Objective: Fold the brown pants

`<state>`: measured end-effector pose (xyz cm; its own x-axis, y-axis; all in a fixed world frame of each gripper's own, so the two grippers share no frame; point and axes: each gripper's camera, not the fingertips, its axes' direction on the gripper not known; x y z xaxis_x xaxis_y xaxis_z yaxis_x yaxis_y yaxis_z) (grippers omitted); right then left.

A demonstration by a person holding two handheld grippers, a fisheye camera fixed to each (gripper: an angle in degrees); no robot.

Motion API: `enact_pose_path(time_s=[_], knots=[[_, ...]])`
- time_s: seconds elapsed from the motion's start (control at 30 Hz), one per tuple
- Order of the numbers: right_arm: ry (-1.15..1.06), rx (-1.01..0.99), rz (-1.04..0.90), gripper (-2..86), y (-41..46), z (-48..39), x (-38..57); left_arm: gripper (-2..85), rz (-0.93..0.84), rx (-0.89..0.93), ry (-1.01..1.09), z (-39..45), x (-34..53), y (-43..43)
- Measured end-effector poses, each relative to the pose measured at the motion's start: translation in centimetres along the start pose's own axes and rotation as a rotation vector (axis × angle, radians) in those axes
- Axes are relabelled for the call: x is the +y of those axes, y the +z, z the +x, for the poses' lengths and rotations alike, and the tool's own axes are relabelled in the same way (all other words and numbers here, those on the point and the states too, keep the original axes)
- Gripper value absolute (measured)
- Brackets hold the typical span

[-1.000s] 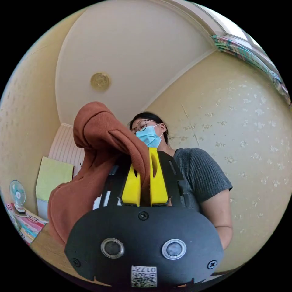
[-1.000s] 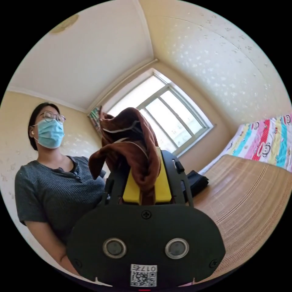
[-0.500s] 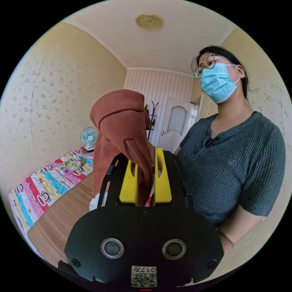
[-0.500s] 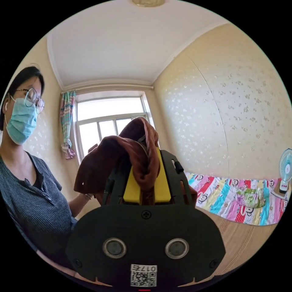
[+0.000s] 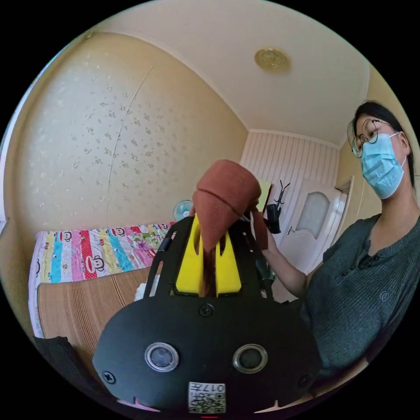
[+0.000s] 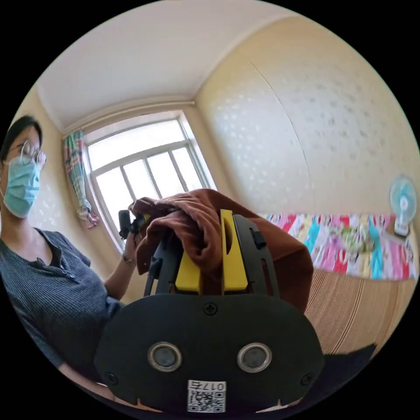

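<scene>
The brown pants are held up in the air. In the left gripper view my left gripper has its yellow jaws shut on a bunched fold of the cloth, which bulges over the jaw tips. In the right gripper view my right gripper is shut on another part of the brown pants, and cloth drapes down behind it to the right. The other gripper shows small at the left there, held in the person's hand, and likewise the other gripper shows in the left gripper view.
A person in a grey top stands close by. Below lies a woven bamboo mat on a bed, with a striped cartoon sheet along the wall. A small fan stands on the bed. A window and a door are in the walls.
Both cameras have swung round, so the room has shifted in both views. The grippers have stayed shut on the pants, and the cloth now hangs lower behind the right gripper.
</scene>
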<state>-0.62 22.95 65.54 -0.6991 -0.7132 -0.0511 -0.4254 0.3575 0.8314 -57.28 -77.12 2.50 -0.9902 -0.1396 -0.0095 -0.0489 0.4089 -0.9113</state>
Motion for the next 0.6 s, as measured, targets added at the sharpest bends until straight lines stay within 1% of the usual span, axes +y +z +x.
enact_pose_path(time_s=[0.03,0.1,0.17,0.23,0.3,0.33,0.37,0.43,0.53,0.6], knots=[[0.092,-0.010,-0.053,7.8,0.3,1.4,1.3,0.6,-0.024,-0.014,0.030,0.5,-1.2,0.9],[0.204,-0.020,-0.064,7.7,-0.4,3.0,3.3,0.7,-0.072,-0.013,0.064,1.2,-2.7,2.9],[0.291,0.001,0.007,7.5,-2.3,3.9,4.9,0.9,-0.138,0.034,0.102,2.3,-4.0,5.4],[0.355,0.122,0.160,7.4,-6.1,3.7,5.8,1.3,-0.226,0.132,0.158,4.2,-5.3,8.8],[0.358,0.195,0.273,7.4,-9.4,3.0,5.1,1.9,-0.267,0.211,0.144,5.5,-5.9,11.1],[0.335,0.242,0.332,7.3,-11.5,2.4,3.7,2.3,-0.282,0.299,0.110,6.2,-5.9,12.4],[0.316,0.266,0.356,7.3,-12.6,1.9,2.8,2.5,-0.294,0.347,0.108,6.6,-5.9,13.0],[0.190,0.333,0.445,7.3,-15.8,-0.7,-1.8,3.0,-0.327,0.472,0.127,8.2,-6.3,14.1],[0.023,0.389,0.557,7.4,-17.3,-5.1,-8.0,3.2,-0.294,0.493,0.103,8.5,-8.3,12.8],[-0.081,0.331,0.596,7.4,-16.8,-7.3,-11.8,3.1,-0.233,0.530,0.048,7.3,-10.2,10.9]])
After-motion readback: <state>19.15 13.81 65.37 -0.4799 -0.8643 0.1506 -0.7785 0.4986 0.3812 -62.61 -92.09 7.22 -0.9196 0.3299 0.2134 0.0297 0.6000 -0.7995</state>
